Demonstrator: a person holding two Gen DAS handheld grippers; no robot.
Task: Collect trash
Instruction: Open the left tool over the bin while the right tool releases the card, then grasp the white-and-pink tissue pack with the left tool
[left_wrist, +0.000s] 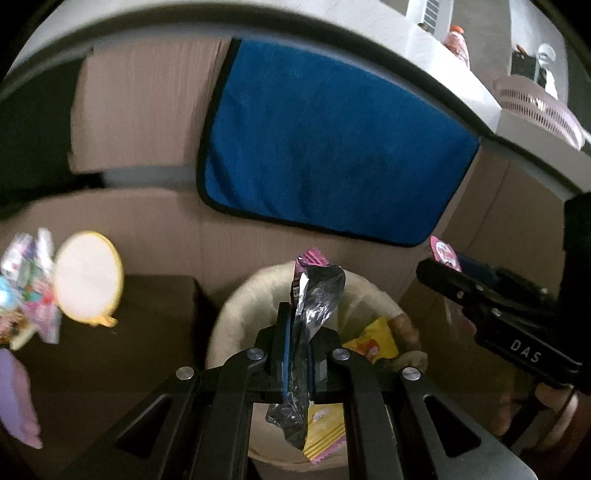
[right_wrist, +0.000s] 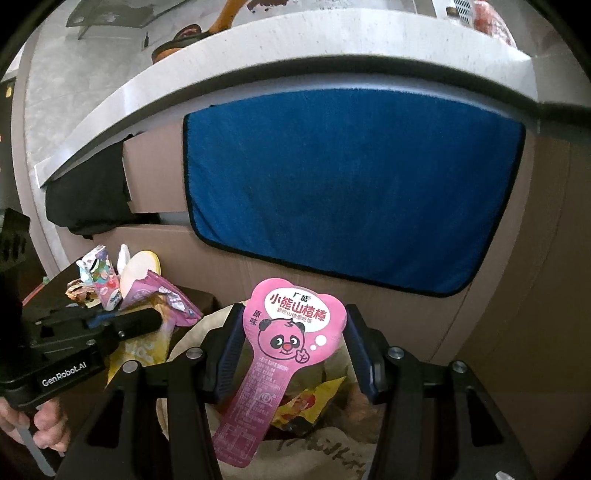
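Observation:
My left gripper is shut on a crumpled silver and pink foil wrapper and holds it over a beige bag that has yellow wrappers inside. My right gripper has its jaws spread wide, with a pink panda-print wrapper between them, above the same bag. Whether the pads press the wrapper I cannot tell. In the left wrist view the right gripper is at the right with the pink wrapper at its tip.
A pile of wrappers and a round yellow-rimmed lid lie on a dark table to the left. A blue towel hangs on cardboard boxes behind the bag, under a grey countertop.

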